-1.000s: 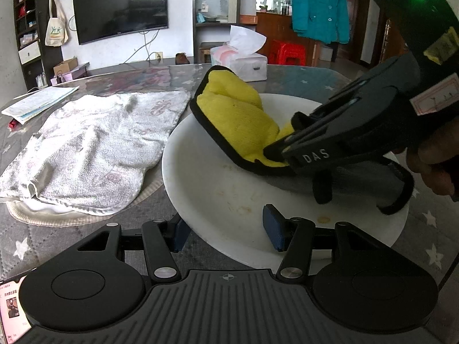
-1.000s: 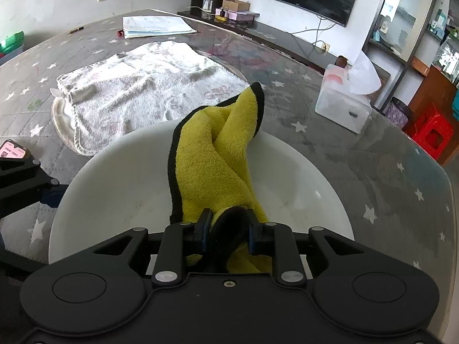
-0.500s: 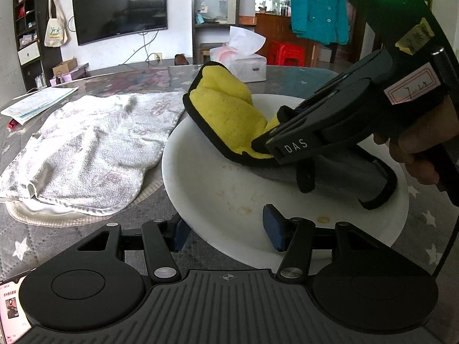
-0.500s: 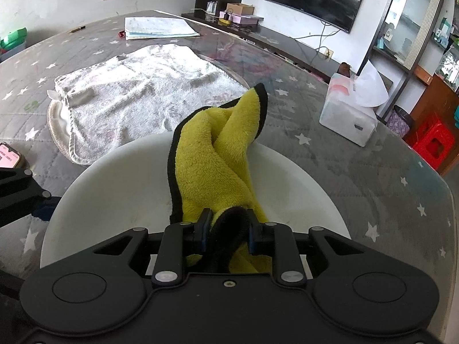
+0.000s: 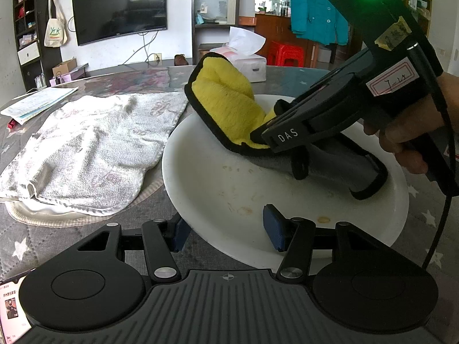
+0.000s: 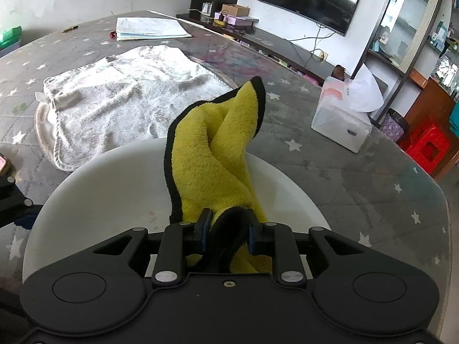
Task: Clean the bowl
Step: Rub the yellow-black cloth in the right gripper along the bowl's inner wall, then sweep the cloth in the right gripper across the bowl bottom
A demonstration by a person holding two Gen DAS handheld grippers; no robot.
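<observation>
A wide white bowl (image 5: 200, 189) sits on the table, with a few brown specks on its inside; it also shows in the right wrist view (image 6: 114, 189). My right gripper (image 6: 226, 230) is shut on a yellow cloth with black edging (image 6: 212, 154) and holds it inside the bowl. In the left wrist view the cloth (image 5: 226, 106) rises over the bowl's far left side, with its grey side trailing on the bowl floor. My left gripper (image 5: 226, 233) is open, its jaws standing either side of the bowl's near rim.
A white-grey towel (image 5: 94, 143) lies spread on the table left of the bowl. A tissue box (image 6: 341, 123) stands beyond the bowl. Papers (image 6: 149, 28) lie at the table's far side. A phone (image 5: 11, 312) sits by my left gripper.
My right gripper has moved the yellow cloth across the bowl toward its far left side and lifted a little. My left gripper and the bowl have stayed put.
</observation>
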